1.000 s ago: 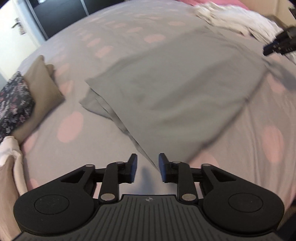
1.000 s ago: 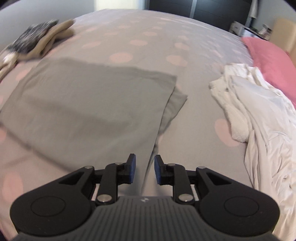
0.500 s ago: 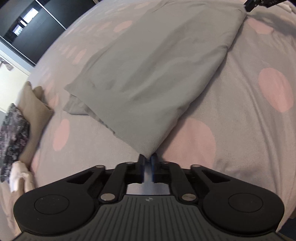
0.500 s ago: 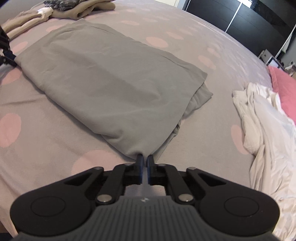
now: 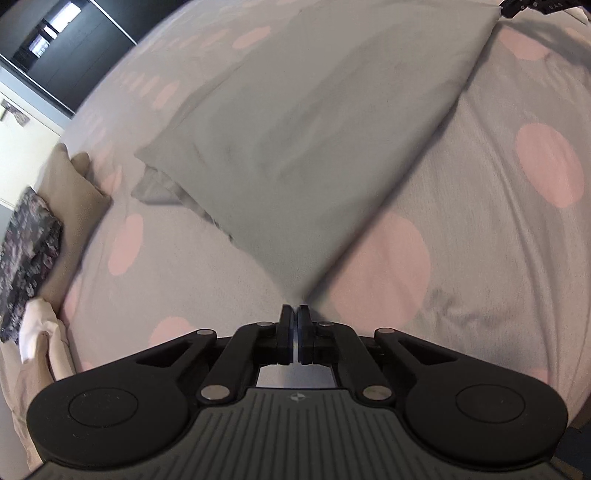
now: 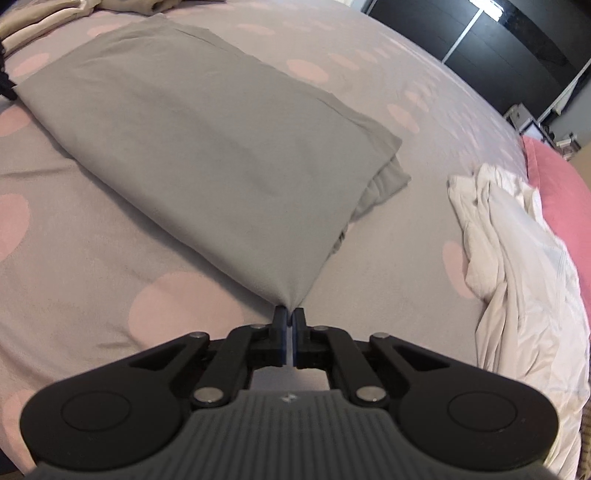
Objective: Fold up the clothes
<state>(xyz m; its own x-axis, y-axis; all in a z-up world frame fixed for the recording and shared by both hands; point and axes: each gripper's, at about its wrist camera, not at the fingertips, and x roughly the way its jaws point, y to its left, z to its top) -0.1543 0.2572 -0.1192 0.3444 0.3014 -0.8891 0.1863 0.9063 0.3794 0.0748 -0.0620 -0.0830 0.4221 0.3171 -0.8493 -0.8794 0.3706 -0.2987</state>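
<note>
A grey garment (image 5: 314, 140) lies folded in a long flat band on the bed, with loose layers sticking out at its far ends. My left gripper (image 5: 294, 312) is shut on its near left corner, the cloth pinched to a point between the pads. In the right wrist view the same grey garment (image 6: 207, 147) stretches away, and my right gripper (image 6: 289, 314) is shut on its near right corner. The right gripper (image 5: 532, 5) also shows at the top right of the left wrist view. The left gripper (image 6: 5, 79) peeks in at the left edge of the right wrist view.
The bed cover (image 5: 480, 229) is grey with pink dots. A crumpled white garment (image 6: 517, 251) and a pink pillow (image 6: 557, 192) lie to the right. Beige and dark patterned folded clothes (image 5: 44, 229) lie at the left. Dark wardrobe doors (image 6: 498, 44) stand behind.
Both grippers went from open astride the garment's near corners to shut on them. Each has sunk lower and rolled, and the cloth now pulls to a point at each.
</note>
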